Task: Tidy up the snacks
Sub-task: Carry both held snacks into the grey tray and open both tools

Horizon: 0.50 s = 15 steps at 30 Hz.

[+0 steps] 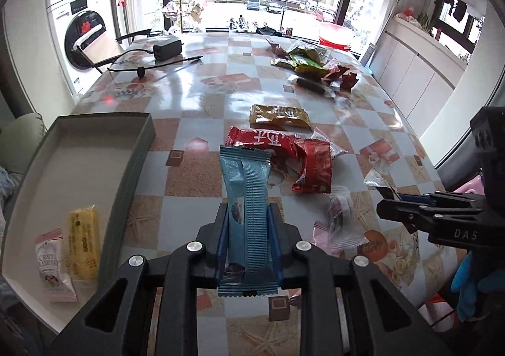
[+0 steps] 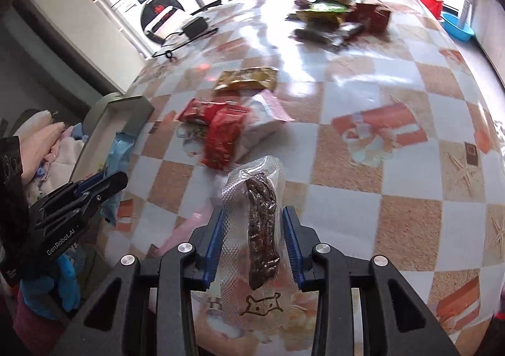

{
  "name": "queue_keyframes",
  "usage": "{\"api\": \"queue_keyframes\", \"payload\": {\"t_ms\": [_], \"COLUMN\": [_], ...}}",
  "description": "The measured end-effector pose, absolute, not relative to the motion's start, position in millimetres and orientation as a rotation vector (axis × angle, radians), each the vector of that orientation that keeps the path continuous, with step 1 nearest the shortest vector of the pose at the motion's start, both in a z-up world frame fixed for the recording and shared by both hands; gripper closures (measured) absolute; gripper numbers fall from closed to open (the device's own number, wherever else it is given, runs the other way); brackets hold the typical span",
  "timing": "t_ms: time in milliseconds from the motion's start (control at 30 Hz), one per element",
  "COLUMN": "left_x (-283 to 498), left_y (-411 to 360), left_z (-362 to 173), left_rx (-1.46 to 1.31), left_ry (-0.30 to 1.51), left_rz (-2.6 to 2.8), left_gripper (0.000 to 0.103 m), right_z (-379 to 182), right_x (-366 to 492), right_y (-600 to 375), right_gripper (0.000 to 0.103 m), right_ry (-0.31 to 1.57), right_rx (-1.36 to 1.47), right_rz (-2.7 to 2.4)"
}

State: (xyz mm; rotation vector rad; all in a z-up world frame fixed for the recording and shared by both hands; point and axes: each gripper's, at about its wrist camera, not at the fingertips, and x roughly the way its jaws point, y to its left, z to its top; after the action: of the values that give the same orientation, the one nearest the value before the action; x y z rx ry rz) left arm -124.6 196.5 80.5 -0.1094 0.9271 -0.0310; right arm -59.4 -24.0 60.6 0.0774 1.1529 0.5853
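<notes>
— What's closest?
— A blue wrapper (image 1: 247, 223), pinched upright in the left gripper (image 1: 247, 226) above the table (image 1: 202, 172), just right of the grey tray (image 1: 132, 166).
— And the right gripper (image 2: 252, 229)?
— Its fingers flank a clear sausage pack (image 2: 252, 229); I cannot tell whether they grip it.

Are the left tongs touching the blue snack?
Touching. The left wrist view shows the left tongs with both fingers pressed against the sides of the blue snack.
</notes>
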Motion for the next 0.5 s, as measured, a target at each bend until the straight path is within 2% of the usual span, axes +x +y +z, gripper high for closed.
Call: {"api": "queue_keyframes", "payload": {"t_ms": [300,500], "left_x": [-147.5,-165.2], "left_y": [267.2,333.4], "left_z": [98.7,92.0], "left_rx": [-0.202,-0.284], "left_ry": [0.843,0.822], "left_rz": [0.092,0.214], "left_gripper": [0.078,0.078], "right_z": [75.1,79.2], "right_x": [-59.5,-67.6], "right_y": [71.0,152.9], "right_gripper": [0.065,0.065], "right_ry": [1.154,1.158], "right_rx": [-0.006,-0.076], "right_rz": [0.73,0.841]}}
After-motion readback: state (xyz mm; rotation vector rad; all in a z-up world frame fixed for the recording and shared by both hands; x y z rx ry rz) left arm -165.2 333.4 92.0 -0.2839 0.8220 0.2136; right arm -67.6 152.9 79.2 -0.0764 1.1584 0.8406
